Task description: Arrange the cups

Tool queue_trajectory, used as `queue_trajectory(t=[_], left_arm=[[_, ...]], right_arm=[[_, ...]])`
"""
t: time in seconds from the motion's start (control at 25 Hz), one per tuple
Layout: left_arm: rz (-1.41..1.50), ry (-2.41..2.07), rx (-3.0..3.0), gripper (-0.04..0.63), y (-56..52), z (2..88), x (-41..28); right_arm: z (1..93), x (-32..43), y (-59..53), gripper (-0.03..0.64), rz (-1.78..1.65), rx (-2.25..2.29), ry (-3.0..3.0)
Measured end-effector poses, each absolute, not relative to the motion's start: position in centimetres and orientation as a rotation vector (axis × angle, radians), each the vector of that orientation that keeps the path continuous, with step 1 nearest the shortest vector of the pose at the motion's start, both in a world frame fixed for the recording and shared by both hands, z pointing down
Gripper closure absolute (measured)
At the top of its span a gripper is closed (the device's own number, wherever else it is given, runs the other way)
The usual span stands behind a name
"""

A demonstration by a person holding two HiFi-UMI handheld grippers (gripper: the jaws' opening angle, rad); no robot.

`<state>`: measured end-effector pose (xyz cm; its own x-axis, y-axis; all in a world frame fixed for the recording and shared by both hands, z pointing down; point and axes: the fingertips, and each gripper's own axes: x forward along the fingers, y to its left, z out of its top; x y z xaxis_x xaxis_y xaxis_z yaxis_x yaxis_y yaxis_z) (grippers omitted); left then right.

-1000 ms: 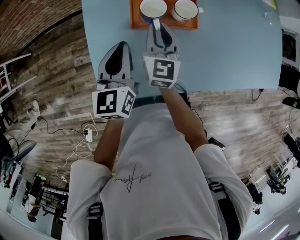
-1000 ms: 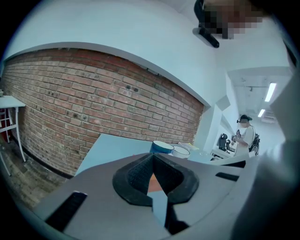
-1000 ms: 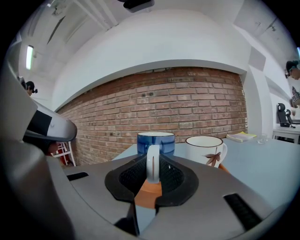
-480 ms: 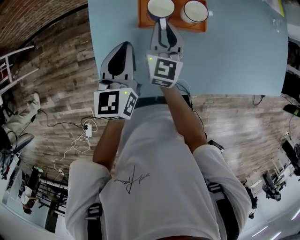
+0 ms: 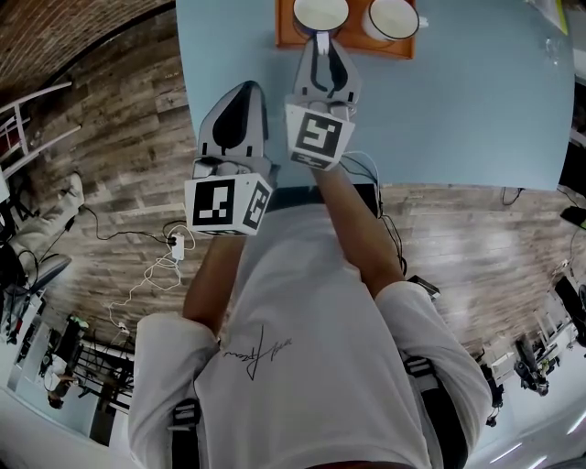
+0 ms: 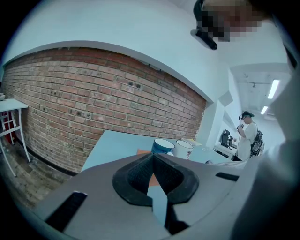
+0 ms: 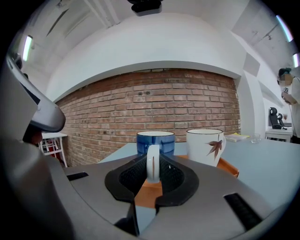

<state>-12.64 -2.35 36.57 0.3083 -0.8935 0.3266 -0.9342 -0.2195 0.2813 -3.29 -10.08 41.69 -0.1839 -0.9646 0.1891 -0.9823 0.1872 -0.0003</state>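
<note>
Well, wide tabletop point(image 5: 476, 101) right of tray point(image 5: 284, 23)

Three cameras, one tabletop point(image 5: 458, 110): one high, two low.
Head camera looks steeply down past the person's shoulders onto the left gripper point(image 5: 241, 89) and right gripper point(image 5: 320, 38), with the orange tray point(image 5: 286, 29) clipped at the frame's top. Left gripper camera rides low, well back from the tray, facing the brick wall point(image 6: 93, 93). Right gripper camera sits close up on the blue cup point(image 7: 155, 139) and white cup point(image 7: 204, 146), and all three views share them.
</note>
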Motion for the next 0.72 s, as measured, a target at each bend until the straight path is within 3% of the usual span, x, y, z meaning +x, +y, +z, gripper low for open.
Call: queue_trajectory(t=[0.72], left_arm=[[0.128,-1.626,2.148,0.588,-2.49,36.39,-12.71]], right_arm=[[41.39,-3.74,-9.7,0.552,0.204,1.935,-2.301]])
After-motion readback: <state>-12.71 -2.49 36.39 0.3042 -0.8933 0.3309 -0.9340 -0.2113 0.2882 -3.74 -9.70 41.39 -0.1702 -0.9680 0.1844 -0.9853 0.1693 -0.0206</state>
